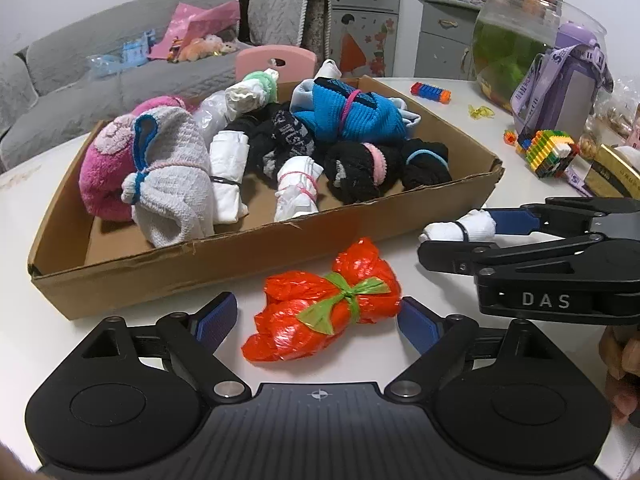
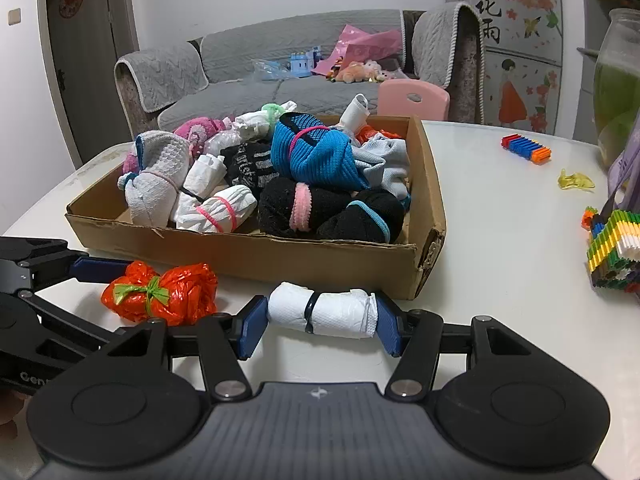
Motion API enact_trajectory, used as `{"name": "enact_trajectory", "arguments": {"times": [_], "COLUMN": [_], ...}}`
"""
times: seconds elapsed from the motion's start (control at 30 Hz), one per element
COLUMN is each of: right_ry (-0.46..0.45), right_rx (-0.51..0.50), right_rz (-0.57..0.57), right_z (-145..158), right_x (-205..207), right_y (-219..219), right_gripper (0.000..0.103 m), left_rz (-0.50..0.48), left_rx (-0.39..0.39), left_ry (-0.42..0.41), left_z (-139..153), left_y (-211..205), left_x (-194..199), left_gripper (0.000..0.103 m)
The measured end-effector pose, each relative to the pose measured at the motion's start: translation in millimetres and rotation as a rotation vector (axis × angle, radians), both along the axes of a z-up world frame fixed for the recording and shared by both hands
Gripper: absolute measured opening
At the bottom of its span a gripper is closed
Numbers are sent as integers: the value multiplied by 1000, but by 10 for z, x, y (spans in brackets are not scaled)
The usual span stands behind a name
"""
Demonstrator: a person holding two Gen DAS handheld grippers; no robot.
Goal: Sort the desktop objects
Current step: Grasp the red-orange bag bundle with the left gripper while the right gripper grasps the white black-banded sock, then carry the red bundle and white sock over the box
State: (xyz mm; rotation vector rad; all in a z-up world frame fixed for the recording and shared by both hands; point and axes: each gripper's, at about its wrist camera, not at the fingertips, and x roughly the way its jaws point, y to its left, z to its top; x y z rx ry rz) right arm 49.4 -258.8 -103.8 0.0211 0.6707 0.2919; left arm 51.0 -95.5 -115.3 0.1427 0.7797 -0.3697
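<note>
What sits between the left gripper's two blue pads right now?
The red plastic bag bundle tied with a green strip lies on the table between the open left gripper's pads, untouched by either. The left wrist view shows it best.

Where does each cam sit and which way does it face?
Left wrist: on the left tongs, angled down at the orange bag bundle between open pads; right tongs and a hand show at right.
Right wrist: on the right tongs, angled down at the white roll between its pads; left tongs at left.
Shared: cardboard box, both bundles, white table, sofa.
</note>
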Motion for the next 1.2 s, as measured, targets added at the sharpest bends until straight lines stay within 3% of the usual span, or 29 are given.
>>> {"name": "enact_trajectory", "arguments": {"times": [0.23,0.37,0.63,0.83,1.03,1.2], "right_ry": [-2,8,27,60,89,92], "right_rx": [-6,24,87,236,523,691], "right_rz": [2,5,24,39,105,164], "right_z": [1,8,19,55,175,397], "right_x": [4,11,-39,-86,-111,35], "right_y": [-13,-73,-212,-448,-775,-919], "right_gripper": [50,47,45,45,45,46], "left_rz": [34,18,-4,-21,-28,-25], "left_rx": [14,12,-11,-35,-57,-36], "left_ry": [-1,-11,-2,-31,-75,-119], "left_z": [-1,27,67,280,598,821], "left_y": [-86,-165,-125,14,175,253], "left_x": [-30,-56,-107,-217,-297,-268], "left_gripper": [90,70,66,66,66,66]}}
